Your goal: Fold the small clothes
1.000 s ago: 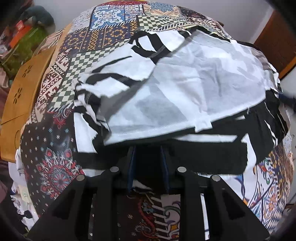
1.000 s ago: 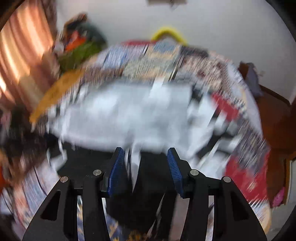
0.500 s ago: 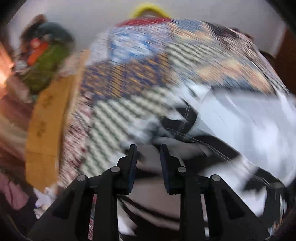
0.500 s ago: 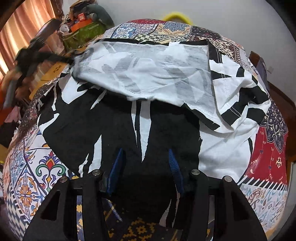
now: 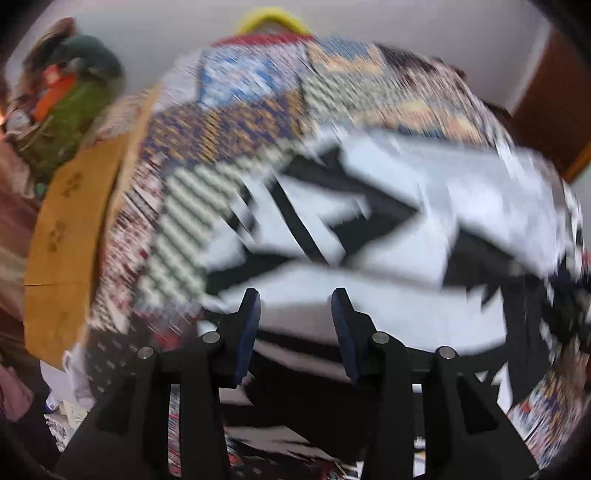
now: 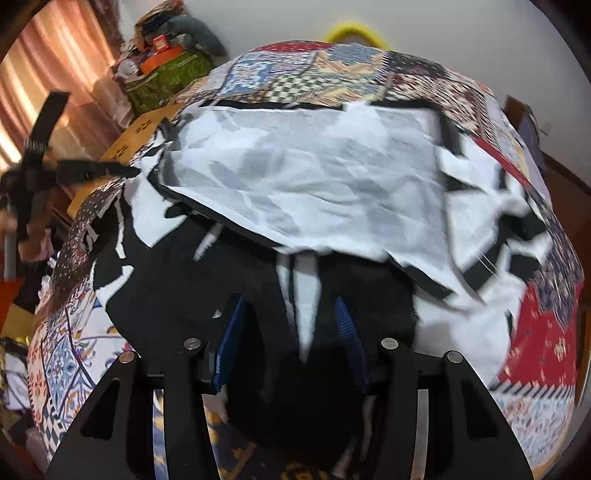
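A black-and-white patterned garment (image 6: 306, 177) lies spread on the patchwork bedspread (image 6: 332, 70), with its far part folded over so the pale inside shows. In the right wrist view my right gripper (image 6: 291, 325) is shut on the garment's near black edge, and bunched cloth fills the gap between its blue pads. The left wrist view is blurred by motion. There my left gripper (image 5: 295, 306) hangs over the garment's (image 5: 369, 229) left part with its jaws opening; the cloth shows below the gap and the pads (image 5: 248, 317) do not press on it. In the right wrist view the left gripper (image 6: 125, 170) appears at the garment's left corner.
A yellow-brown wooden board (image 5: 70, 229) runs along the bed's left side. Behind it stands a green bag (image 6: 166, 77) piled with things. A yellow hoop (image 6: 354, 31) leans on the white wall beyond the bed. Brown wooden furniture (image 5: 554, 103) stands at the right.
My left gripper let go of the near black edge, swung to the garment's left side and widened its jaws. The right gripper stayed put with the black cloth between its pads.
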A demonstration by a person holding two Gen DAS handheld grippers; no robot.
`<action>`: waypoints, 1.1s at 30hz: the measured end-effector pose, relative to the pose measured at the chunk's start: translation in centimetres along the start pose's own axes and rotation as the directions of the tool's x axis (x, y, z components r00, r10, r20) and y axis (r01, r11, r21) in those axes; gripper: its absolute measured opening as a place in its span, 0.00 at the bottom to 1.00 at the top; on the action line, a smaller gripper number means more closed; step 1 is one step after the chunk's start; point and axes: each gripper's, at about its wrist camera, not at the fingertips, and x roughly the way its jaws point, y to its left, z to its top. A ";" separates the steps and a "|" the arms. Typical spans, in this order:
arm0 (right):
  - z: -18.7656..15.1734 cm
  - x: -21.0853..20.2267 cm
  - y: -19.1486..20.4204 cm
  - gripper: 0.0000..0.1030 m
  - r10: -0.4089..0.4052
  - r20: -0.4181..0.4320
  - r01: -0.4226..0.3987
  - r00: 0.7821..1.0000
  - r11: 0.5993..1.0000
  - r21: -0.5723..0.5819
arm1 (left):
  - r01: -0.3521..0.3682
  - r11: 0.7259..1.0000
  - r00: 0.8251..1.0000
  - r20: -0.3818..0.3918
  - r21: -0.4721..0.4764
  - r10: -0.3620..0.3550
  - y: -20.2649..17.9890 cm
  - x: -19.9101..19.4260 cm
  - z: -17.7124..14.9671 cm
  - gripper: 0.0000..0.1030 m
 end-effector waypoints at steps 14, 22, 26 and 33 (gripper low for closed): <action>12.4 2.8 -4.7 0.43 -0.215 0.042 0.212 0.976 0.975 0.068 | -0.008 0.997 1.000 -0.006 0.075 0.009 -1.9 2.1 -2.9 0.40; 12.5 -5.5 -7.7 0.51 -0.199 0.212 0.159 0.957 0.969 0.190 | 0.054 0.998 0.999 -0.001 0.018 -0.054 0.3 1.2 -2.2 0.41; 9.0 -5.3 -6.6 0.55 -0.198 0.159 0.186 0.967 0.978 0.091 | 0.014 0.996 0.999 0.044 -0.084 -0.010 3.3 0.4 -0.2 0.41; 4.5 -0.1 -6.7 0.55 -0.210 -0.002 0.210 0.978 0.978 0.000 | 0.016 0.996 0.999 0.032 -0.092 -0.013 4.8 1.8 4.0 0.41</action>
